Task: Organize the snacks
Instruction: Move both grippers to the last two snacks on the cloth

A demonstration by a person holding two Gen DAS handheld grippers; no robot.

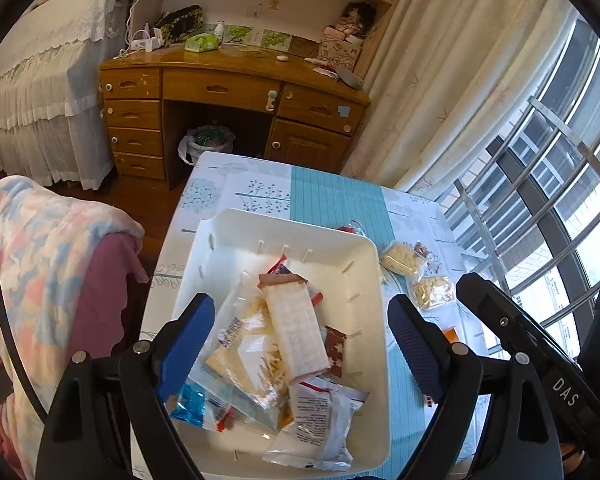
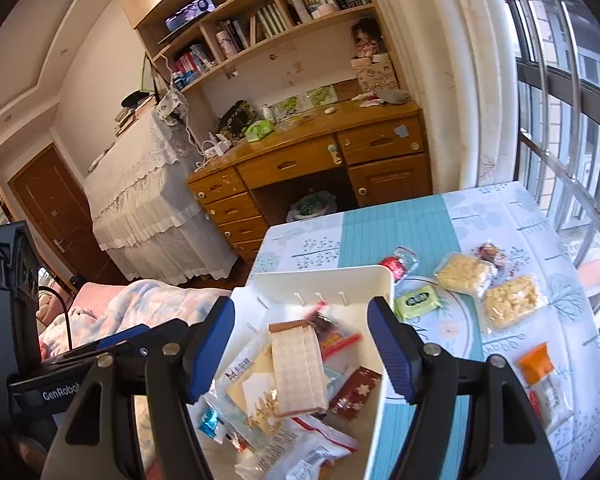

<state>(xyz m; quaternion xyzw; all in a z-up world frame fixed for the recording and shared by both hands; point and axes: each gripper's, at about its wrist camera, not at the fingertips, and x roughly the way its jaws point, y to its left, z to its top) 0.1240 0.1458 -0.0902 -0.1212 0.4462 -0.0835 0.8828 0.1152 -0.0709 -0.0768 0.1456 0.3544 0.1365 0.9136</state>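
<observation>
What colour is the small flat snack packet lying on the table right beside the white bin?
Light green packet with a dark label, clearest in the right wrist view.

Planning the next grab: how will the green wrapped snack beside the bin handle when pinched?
The green snack looks small and flat, so probably light. Its glossy wrapper may slip. It lies flat on the tablecloth, close to the white bin, so it should not roll.

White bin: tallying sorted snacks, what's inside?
The bin holds a heap of wrapped snacks, a long pale bar on top; packets underneath are partly covered.
</observation>
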